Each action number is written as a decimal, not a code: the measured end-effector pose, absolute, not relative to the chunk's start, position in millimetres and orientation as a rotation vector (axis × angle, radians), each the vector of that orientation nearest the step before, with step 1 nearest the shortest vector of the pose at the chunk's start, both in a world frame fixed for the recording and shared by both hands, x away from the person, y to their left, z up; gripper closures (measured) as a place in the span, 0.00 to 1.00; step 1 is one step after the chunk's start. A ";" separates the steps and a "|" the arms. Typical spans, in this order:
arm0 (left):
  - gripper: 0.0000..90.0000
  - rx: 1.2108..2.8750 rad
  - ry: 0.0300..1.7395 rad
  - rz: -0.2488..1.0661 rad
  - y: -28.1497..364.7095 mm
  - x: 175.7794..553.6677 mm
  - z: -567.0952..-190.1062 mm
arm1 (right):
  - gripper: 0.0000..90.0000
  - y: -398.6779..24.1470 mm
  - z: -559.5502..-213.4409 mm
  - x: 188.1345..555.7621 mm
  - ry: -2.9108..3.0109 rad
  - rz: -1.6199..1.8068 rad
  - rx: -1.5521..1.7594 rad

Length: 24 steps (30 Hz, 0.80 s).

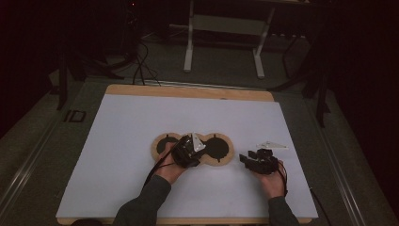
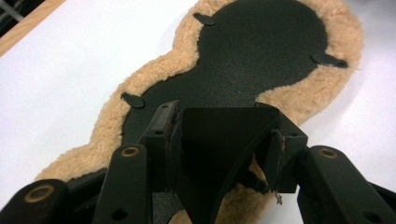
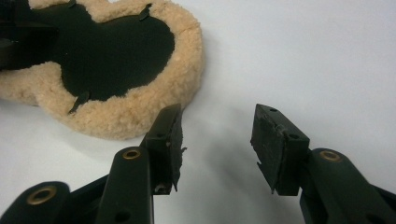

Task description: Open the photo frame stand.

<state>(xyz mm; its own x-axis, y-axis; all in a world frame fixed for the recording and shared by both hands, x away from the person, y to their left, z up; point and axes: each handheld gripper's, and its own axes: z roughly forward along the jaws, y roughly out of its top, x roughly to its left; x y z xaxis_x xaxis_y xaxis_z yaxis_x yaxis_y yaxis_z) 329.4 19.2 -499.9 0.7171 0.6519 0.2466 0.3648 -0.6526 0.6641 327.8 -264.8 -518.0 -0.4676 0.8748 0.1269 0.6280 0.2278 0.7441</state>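
The fleece-rimmed pad [image 1: 217, 149], a tan two-lobed piece with a black face, is lying on the white bench [image 1: 117, 141] with its long axis running left to right. The left gripper [image 1: 188, 149] is hovering right over the pad's middle, its jaws standing fairly wide with a black wedge-shaped piece [image 2: 219, 144] sitting between them. The right gripper [image 1: 256, 157] is waiting just right of the pad, jaws wide and empty. The left hand [image 1: 170, 168] is the nearer one.
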 end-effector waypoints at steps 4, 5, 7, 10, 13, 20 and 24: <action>0.64 2.335 0.752 0.650 18.2 329.4 -499.4 | 0.58 -264.5 -518.1 327.8 2.189 1.092 1.395; 0.65 2.332 0.749 0.654 18.4 329.4 -499.1 | 0.58 -264.6 -518.0 327.8 2.189 1.094 1.395; 0.67 2.332 0.743 0.666 18.2 328.9 -498.5 | 0.58 -264.7 -518.1 327.8 2.191 1.093 1.396; 0.71 2.333 0.729 0.691 17.1 327.8 -497.6 | 0.58 -264.5 -518.0 327.8 2.190 1.095 1.394; 0.74 2.335 0.717 0.709 16.7 327.5 -496.4 | 0.58 -264.6 -518.1 327.8 2.192 1.094 1.395; 0.78 2.321 0.708 0.721 19.2 329.0 -494.2 | 0.58 -264.4 -517.9 327.7 2.190 1.098 1.394; 0.79 2.323 0.704 0.722 19.8 329.0 -493.8 | 0.58 -264.5 -517.9 327.8 2.191 1.099 1.394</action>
<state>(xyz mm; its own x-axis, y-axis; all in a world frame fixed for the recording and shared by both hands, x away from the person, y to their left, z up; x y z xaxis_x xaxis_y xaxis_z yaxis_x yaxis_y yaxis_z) 329.0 19.8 -493.8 0.7115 0.6273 0.3166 0.3010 -0.6792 0.6694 327.8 -264.5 -517.9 -0.4722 0.8719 0.1298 0.6255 0.2277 0.7462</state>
